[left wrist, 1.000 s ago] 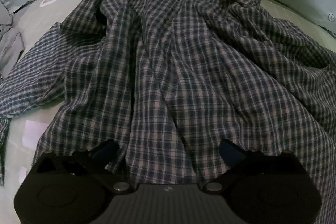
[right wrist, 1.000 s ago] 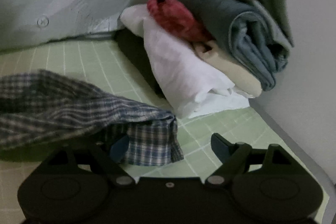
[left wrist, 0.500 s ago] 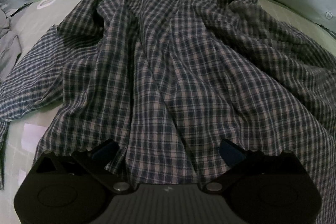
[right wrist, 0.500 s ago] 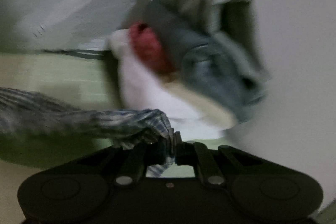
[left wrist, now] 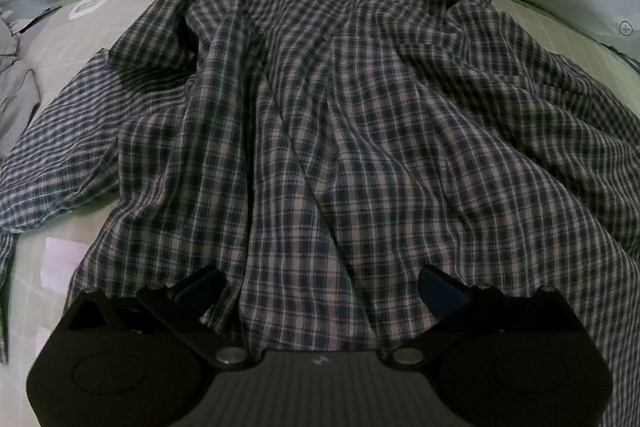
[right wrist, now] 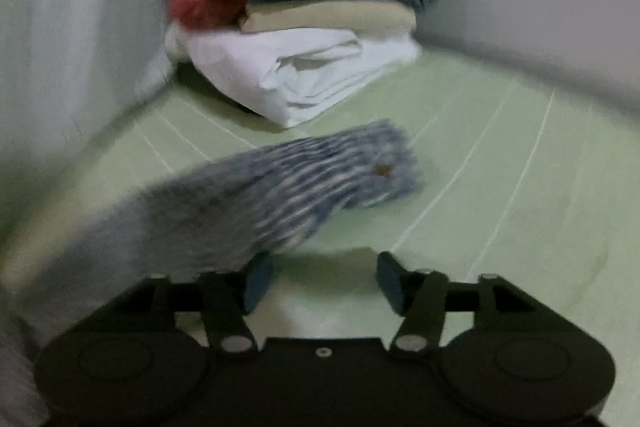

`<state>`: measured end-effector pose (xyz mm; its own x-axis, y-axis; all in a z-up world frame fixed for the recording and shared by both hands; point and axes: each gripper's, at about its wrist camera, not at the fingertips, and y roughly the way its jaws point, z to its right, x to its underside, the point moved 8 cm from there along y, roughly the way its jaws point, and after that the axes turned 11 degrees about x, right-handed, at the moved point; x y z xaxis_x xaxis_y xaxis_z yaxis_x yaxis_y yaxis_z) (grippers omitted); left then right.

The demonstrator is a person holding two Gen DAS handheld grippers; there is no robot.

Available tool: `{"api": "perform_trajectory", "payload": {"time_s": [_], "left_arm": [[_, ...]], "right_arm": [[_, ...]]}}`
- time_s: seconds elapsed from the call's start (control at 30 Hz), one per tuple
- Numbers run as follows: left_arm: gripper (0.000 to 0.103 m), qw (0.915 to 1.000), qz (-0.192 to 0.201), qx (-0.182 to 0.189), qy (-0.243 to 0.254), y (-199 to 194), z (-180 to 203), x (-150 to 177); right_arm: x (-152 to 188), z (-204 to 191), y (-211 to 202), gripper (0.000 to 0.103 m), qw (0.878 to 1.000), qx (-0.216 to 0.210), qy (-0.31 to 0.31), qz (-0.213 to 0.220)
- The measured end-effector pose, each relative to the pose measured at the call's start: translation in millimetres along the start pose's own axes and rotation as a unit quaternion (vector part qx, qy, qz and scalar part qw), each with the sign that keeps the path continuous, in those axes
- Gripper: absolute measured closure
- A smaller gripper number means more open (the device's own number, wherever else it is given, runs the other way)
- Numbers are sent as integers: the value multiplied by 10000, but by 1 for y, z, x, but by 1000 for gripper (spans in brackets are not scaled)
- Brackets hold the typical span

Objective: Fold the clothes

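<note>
We see the left gripper [left wrist: 320,287] spread open over the crumpled plaid shirt [left wrist: 340,131] on the green mat [right wrist: 500,155]. The right gripper [right wrist: 320,277] is open, empty, beside the sleeve [right wrist: 312,183]. No writing is legible.

Your left wrist camera looks forward and down, close over the plaid shirt [left wrist: 340,147], which fills the view from 9 to 3 o'clock. Your right wrist camera, low over the green surface [right wrist: 500,167], faces the stack of folded clothes [right wrist: 296,27] at 12 o'clock. Both views share the shirt and the surface.
</note>
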<state>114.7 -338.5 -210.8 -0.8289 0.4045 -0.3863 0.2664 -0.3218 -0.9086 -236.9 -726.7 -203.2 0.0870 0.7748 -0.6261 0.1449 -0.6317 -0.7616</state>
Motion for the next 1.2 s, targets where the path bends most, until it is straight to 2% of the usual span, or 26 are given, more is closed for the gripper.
{"api": "perform_trajectory", "payload": {"time_s": [0.03, 0.07, 0.17, 0.27, 0.3, 0.33, 0.37, 0.4, 0.43, 0.5, 0.57, 0.63, 0.73, 0.77, 0.8, 0.87, 0.9, 0.93, 0.97, 1.03, 1.07, 1.17, 1.2], "left_arm": [[0, 10000, 2, 0, 1, 1, 0, 0], [0, 10000, 6, -1, 3, 2, 1, -1], [0, 10000, 41, 1, 13, 1, 1, 1], [0, 10000, 82, 1, 23, 0, 1, 2], [0, 10000, 95, 1, 25, -1, 1, 2], [0, 9999, 105, 1, 27, -1, 1, 2], [0, 9999, 111, 1, 27, -1, 1, 2], [0, 9999, 118, 0, 27, -1, 1, 3], [0, 9999, 123, -1, 26, -1, 1, 3], [0, 9999, 127, -2, 25, -1, 2, 3], [0, 9999, 122, -3, 23, -1, 2, 3], [0, 9999, 115, 1, 30, -1, 2, 3], [0, 9999, 118, 11, 52, -1, 2, 3], [0, 9999, 119, 15, 61, -1, 2, 3], [0, 9999, 118, 18, 69, 0, 3, 2], [0, 9999, 92, 26, 80, 0, 3, 1], [0, 9999, 75, 31, 85, 1, 3, 0], [0, 9999, 57, 35, 90, 1, 3, 0], [0, 9999, 40, 39, 95, 1, 3, -1], [0, 9999, -20, 48, 94, 1, 2, -2], [0, 9999, -89, 53, 76, 0, 1, -3], [0, 10000, -56, -23, -44, -5, -8, -8], [0, 10000, -31, -38, -79, -5, -13, -10]], "right_arm": [[1, 0, 0, 24, 9993, -185, 332, -33], [-2, -2, 4, 20, 9983, -261, 518, -53], [-13, -7, 15, 18, 9948, -419, 920, -77], [-23, -14, 24, 20, 9974, -175, 692, 55], [-24, -19, 28, 26, 9990, -81, 427, 73], [-26, -24, 32, 48, 9998, 12, 163, 92], [-27, -29, 36, 61, 9998, 107, -112, 110], [-27, -33, 37, 80, 9983, 216, -528, 121], [-26, -36, 36, 86, 9962, 288, -805, 185], [-28, -39, 37, 94, 9920, 352, -1183, 271], [-35, -30, 30, 96, 9904, 463, -1204, 488], [-48, -11, 26, 96, 9882, 851, -1039, 739], [-61, 21, 28, 96, 9828, 1457, -843, 761], [-61, 25, 31, 96, 9806, 1557, -980, 681], [-60, 26, 32, 93, 9783, 1632, -1112, 633], [-58, 22, 26, 69, 9730, 1752, -1330, 704], [-57, 18, 22, 52, 9698, 1805, -1442, 776], [-56, 14, 18, 42, 9666, 1852, -1552, 850], [-56, 6, 12, 39, 9651, 1814, -1630, 958], [-55, -11, -1, 23, 9616, 1727, -1783, 1170], [-54, -24, -7, 19, 9631, 1535, -1836, 1232], [-35, -81, 0, 10, 9705, 823, -2084, 893], [-29, -100, 2, 4, 9715, 584, -2163, 778]]}}
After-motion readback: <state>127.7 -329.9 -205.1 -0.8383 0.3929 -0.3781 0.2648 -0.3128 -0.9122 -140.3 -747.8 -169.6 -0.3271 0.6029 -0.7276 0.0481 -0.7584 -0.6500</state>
